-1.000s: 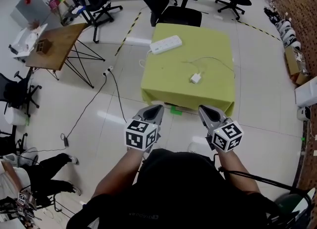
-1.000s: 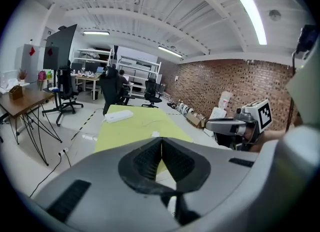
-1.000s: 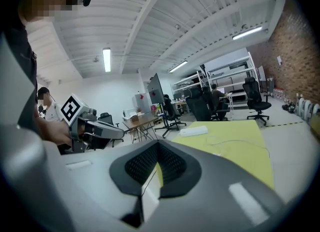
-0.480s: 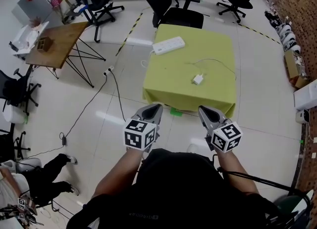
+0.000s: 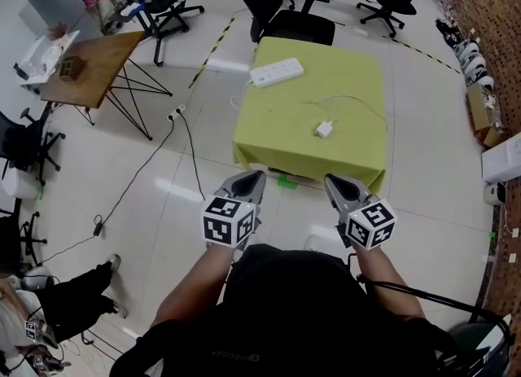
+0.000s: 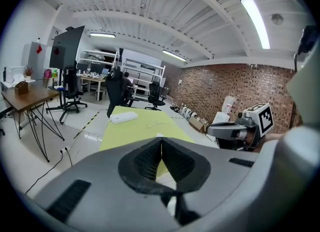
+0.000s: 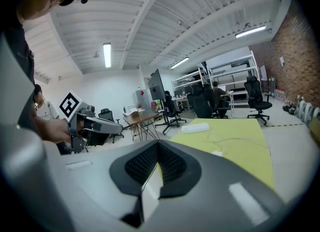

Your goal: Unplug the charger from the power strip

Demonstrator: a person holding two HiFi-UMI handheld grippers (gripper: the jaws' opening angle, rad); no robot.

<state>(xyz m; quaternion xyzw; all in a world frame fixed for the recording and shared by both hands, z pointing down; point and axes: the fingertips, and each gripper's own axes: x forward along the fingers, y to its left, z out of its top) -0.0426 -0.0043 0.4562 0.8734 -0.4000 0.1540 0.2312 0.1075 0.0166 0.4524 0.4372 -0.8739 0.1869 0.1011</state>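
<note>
Where the head view looks down past a dark-clad chest, that chest covers part of the person's forearms. Only the marker cubes and grey shells of the two tools show clearly. The left gripper [image 5: 259, 175] has its ribbed black pads pressed together at the tip with nothing between them, and its own view shows this plainly. The right gripper [image 5: 329, 178] is likewise closed and empty, its dimpled pads meeting in a narrow V. Both hang over glossy pale floor tiles, short of the table [image 5: 269, 135]. A matte yellow-green cloth is draped square over it and hides its legs entirely.

On the cloth, toward the near right, lies the charger [image 5: 324, 129], a small white block whose prongs are too small to make out. A thin white cable [image 5: 358, 100] curls across the cloth just beyond it, and where it ends is hard to tell. The power strip [image 5: 276, 72] is a long white bar with rounded ends. It lies at an angle near the far left corner, well apart from the charger, and its sockets cannot be read from here.

Behind the table, a black office chair [image 5: 301, 25] is partly hidden by the tabletop. To the left stands a wooden table [image 5: 94, 70] on thin, crossed black legs. A rough brick wall [image 5: 488, 1] is cut off at the right edge.
</note>
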